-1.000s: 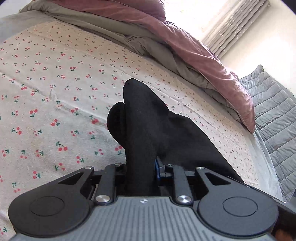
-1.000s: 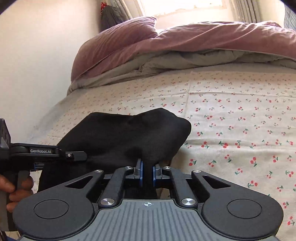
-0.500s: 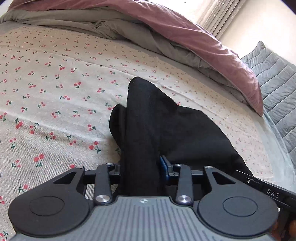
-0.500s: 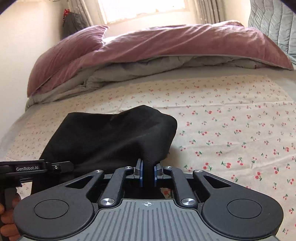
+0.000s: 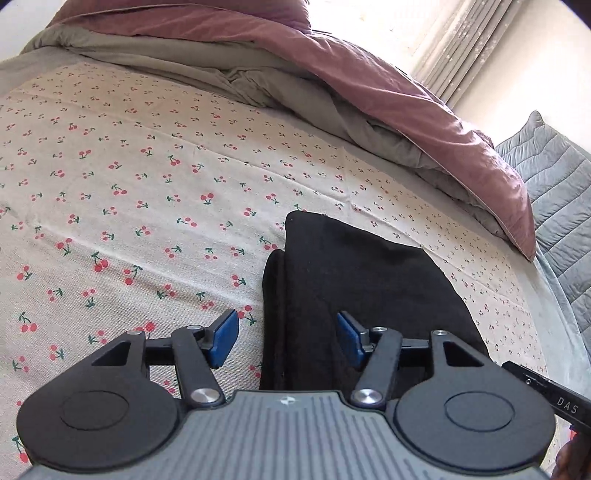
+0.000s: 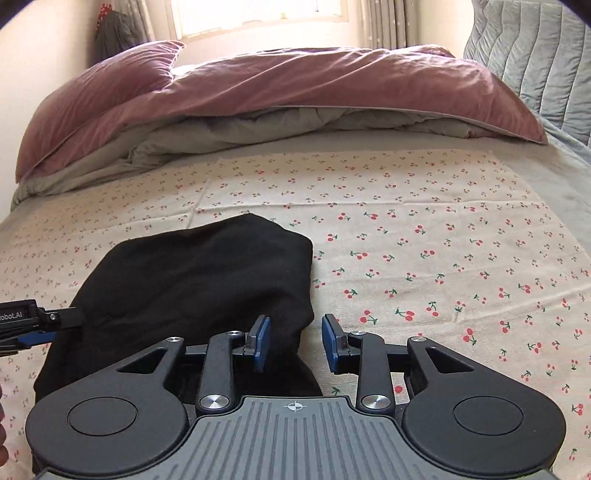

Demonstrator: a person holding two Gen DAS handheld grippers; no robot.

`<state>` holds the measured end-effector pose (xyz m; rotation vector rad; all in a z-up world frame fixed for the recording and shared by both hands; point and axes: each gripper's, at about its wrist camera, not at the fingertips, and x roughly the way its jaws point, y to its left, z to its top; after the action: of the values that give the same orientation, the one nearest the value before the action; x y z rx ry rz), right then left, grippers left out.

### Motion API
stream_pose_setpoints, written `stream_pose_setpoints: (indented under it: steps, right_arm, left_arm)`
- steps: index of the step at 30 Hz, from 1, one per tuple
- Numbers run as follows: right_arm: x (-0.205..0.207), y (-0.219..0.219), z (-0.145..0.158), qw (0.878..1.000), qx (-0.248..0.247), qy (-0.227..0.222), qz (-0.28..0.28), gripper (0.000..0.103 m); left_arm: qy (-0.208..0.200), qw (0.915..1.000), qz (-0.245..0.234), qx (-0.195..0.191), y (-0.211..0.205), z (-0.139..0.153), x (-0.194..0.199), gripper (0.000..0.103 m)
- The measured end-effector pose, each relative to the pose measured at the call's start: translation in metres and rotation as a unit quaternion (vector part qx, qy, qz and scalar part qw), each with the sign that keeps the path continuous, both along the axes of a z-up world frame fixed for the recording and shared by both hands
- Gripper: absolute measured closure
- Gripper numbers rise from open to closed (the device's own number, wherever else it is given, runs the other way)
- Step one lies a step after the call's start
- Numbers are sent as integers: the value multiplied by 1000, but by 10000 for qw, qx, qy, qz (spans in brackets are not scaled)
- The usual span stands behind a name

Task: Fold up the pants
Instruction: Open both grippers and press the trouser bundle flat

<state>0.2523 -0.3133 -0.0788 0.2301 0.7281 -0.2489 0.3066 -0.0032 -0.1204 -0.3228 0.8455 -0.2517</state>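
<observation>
Now folded into a compact black bundle, pants [image 5: 354, 295] lying flat on cherry-print sheet [image 5: 129, 184], near the close edge of the bed. Left gripper [image 5: 286, 336] low over the bundle's left side, jaws opening, blue pads [image 5: 223, 338] well apart: left pad over bare sheet beside the fabric, right pad above the dark cloth, neither pressing on it. Layered fold edges running up between the two pads. Right gripper [image 6: 295, 341] at the bundle's right end, jaws opening too, a narrower gap, a strip of black fabric lying between the pads yet no squeeze visible on it; right pad over the sheet just beside the cloth. Other tool's black body poking in at the right edge of the left view and at the left edge of the right view. Farther back, mauve duvet [image 6: 295, 85] heaped over a grey blanket [image 6: 258, 129] across the head of the bed, mauve pillow [image 6: 110, 81] at its left. Grey quilted panel [image 6: 535, 55] at far right, curtained window [image 6: 258, 14] bright behind.
</observation>
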Motion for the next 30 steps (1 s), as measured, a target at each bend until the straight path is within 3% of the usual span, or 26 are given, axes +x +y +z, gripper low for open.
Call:
stream_pose_setpoints:
  steps: [4, 7, 9, 12, 15, 17, 22, 26, 30]
  right_arm:
    - [-9, 6, 7, 9996, 84, -119, 250, 65]
    - [-3, 11, -3, 9983, 296, 225, 456, 65]
    - [5, 13, -18, 9956, 443, 632, 523, 64]
    - [13, 17, -42, 9930, 434, 1002, 440, 61]
    - [16, 27, -49, 9941, 273, 950, 444, 52]
    - [15, 33, -48, 9943, 120, 958, 449, 48]
    - [13, 33, -41, 9944, 110, 982, 386, 50]
    - [-6, 39, -20, 9959, 245, 654, 566, 50]
    - [-17, 48, -26, 9932, 83, 901, 733, 50]
  left_arm:
    - [-502, 9981, -202, 278, -15, 20, -22, 40]
    - [-1041, 9904, -565, 713, -37, 28, -46, 36]
    - [-1161, 9864, -773, 873, -48, 26, -54, 36]
    - [-719, 9892, -926, 880, -57, 5, -49, 36]
    - [-300, 9897, -793, 1155, -56, -18, -38, 37]
    - [-348, 9885, -656, 1318, -53, -20, -36, 36]
    - [-129, 9935, -479, 1024, -40, -17, -33, 36]
    - [-199, 9938, -421, 1013, -38, -10, -37, 36]
    - [-308, 9932, -360, 1067, -38, -3, -42, 36]
